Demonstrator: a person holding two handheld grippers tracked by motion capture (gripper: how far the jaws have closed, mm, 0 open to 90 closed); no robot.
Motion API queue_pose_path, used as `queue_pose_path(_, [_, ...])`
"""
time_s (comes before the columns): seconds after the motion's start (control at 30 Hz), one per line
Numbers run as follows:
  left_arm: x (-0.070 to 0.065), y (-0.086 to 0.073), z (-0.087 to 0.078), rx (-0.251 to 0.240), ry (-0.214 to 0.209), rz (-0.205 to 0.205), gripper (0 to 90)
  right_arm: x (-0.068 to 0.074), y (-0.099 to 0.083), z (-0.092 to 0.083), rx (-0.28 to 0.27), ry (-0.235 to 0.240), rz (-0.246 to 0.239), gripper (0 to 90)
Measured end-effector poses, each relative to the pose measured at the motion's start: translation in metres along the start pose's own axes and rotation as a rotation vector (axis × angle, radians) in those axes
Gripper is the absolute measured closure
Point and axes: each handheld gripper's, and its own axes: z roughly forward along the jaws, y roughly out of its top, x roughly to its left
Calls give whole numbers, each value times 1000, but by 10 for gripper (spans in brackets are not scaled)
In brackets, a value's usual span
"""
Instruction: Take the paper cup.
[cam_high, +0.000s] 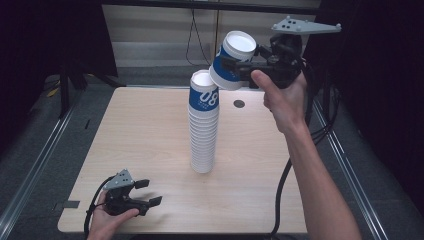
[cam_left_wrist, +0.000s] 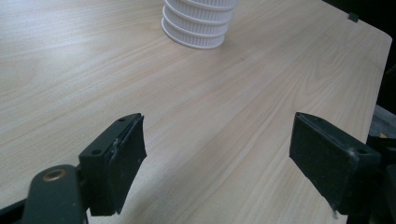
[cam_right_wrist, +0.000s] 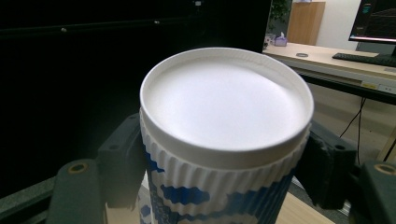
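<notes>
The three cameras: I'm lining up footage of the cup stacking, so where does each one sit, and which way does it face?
High view: above the person's side, looking forward and down on the table; both forearms show, with the left gripper and the right gripper.
Left gripper view: rides the left gripper, low over the table, facing the stack of cups between its open jaws.
Right gripper view: rides the right gripper, held high, looking across the clamped cup into the room.
Shared: the high and left gripper views both show the stack.

a light wooden table (cam_high: 140, 145) with a small dark disc (cam_high: 239, 104).
</notes>
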Motion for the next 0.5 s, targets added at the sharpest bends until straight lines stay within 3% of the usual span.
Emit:
queue_pose_path(0.4, [-1, 1, -2, -9, -9, -11, 182, -14, -24, -28, -21, -45, 28, 272])
queue_pose_path(0.5, [-2, 2, -2, -19, 6, -2, 182, -17, -42, -32, 23, -59, 33, 272])
